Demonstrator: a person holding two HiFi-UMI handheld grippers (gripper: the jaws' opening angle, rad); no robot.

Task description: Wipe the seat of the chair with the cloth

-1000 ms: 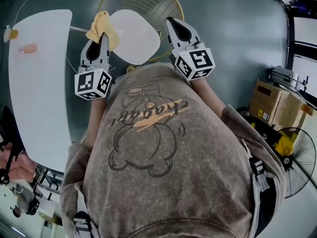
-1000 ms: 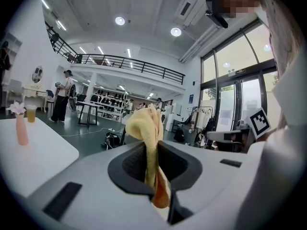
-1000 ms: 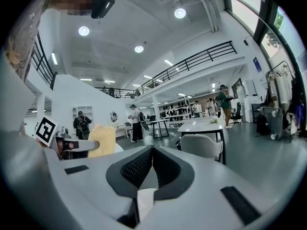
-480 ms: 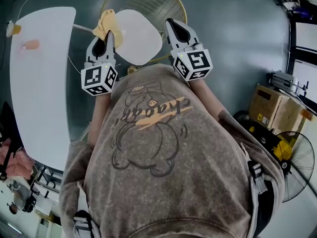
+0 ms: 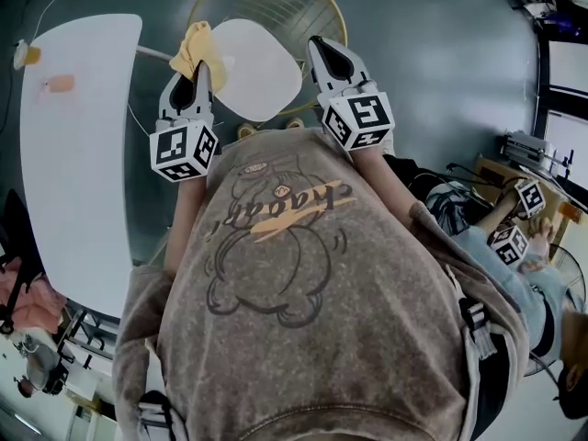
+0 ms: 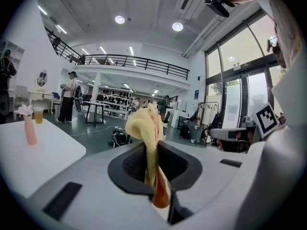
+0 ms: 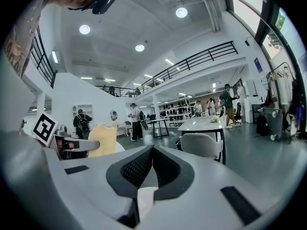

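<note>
The left hand-held gripper [image 5: 196, 70] is clamped on a thin fold of the yellow cloth [image 5: 195, 44], which bunches beyond its jaws at the 9 o'clock edge of the white chair seat [image 5: 257, 67]. The right hand-held gripper [image 5: 328, 55], pressed closed on nothing, sits at the seat's 3 o'clock. Dragged across, the cloth may slip free, or the unsteadied chair may slide away

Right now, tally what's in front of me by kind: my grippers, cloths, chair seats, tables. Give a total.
Grippers: 2, left gripper and right gripper
Cloths: 1, yellow cloth
Chair seats: 1, white chair seat
Tables: 1, white table
Total: 5
</note>
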